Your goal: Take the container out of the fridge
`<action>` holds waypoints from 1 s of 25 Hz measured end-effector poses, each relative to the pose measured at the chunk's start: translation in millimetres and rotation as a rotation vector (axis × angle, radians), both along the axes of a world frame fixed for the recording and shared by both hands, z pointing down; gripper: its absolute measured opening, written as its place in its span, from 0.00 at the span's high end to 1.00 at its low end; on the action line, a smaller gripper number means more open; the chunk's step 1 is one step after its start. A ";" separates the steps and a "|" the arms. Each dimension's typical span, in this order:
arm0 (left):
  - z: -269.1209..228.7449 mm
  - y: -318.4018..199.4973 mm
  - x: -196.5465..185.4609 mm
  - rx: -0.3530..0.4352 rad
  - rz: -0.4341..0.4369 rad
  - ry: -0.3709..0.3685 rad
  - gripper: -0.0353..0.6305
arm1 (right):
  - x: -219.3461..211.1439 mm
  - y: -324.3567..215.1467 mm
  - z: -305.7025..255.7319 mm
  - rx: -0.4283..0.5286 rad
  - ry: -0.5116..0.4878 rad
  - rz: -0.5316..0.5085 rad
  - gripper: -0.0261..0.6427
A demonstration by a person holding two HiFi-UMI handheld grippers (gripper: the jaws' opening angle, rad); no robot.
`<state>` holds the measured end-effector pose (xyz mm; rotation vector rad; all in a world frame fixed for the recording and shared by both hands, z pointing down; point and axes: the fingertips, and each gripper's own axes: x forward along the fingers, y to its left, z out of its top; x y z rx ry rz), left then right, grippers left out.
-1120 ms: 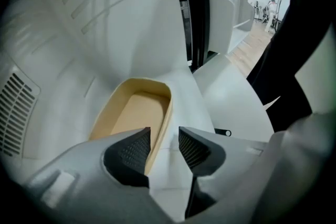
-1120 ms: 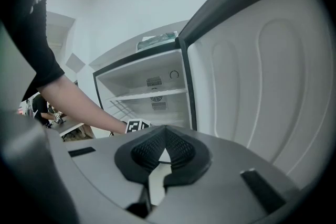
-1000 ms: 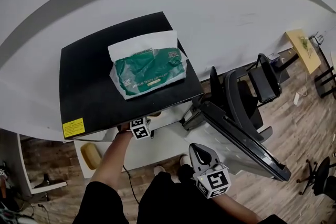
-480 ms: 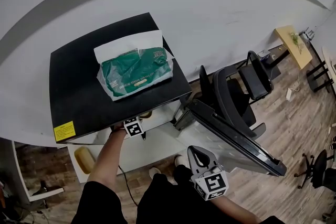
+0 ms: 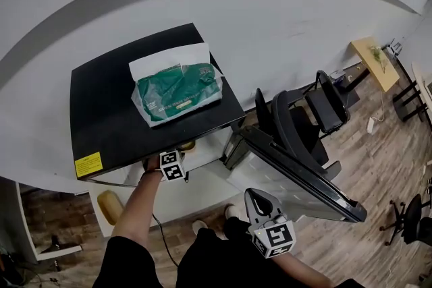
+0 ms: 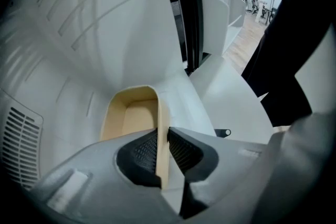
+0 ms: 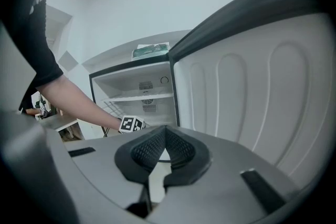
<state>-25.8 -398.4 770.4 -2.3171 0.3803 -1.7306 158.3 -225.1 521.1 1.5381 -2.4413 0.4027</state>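
Note:
A beige open container (image 6: 131,113) lies inside the white fridge (image 6: 79,34). My left gripper (image 6: 163,136) reaches into the fridge, its jaws closing with the container's right wall between the pads, which press on it. From the head view only the left gripper's marker cube (image 5: 171,165) shows, under the fridge's black top (image 5: 121,131), with a bit of the beige container (image 5: 187,144) beside it. My right gripper (image 5: 255,195) hangs low in front of the open fridge door (image 5: 297,175), shut and empty. The right gripper view shows the left gripper's cube (image 7: 131,124) at the fridge shelves.
A green tissue pack (image 5: 179,90) lies on the fridge top. A black office chair (image 5: 317,111) stands right of the open door. A beige rounded object (image 5: 110,204) sits on a white shelf at lower left. The floor is wood.
The head view has shifted a little. My left hand stays reaching into the fridge under the black top. The right gripper has hardly moved.

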 end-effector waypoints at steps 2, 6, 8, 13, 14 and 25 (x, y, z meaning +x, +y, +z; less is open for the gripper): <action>-6.8 3.6 -0.4 0.006 -0.012 0.022 0.87 | -3.9 2.0 -3.6 0.014 -0.001 -0.011 0.96; -24.7 16.6 0.7 0.004 -0.058 0.091 0.88 | -10.4 6.0 -10.9 0.035 -0.013 -0.024 0.96; -31.5 26.9 2.0 0.010 -0.061 0.114 0.88 | -13.7 7.0 -13.3 0.043 -0.021 -0.032 0.96; -49.5 65.4 10.8 0.027 -0.091 0.219 0.88 | -23.4 7.0 -21.7 0.067 -0.034 -0.061 0.96; -52.5 72.8 11.5 0.027 -0.104 0.242 0.88 | -25.5 6.2 -22.9 0.071 -0.037 -0.067 0.96; -143.8 134.2 23.6 0.072 -0.305 0.584 0.88 | -41.4 -2.3 -26.1 0.081 -0.046 -0.108 0.96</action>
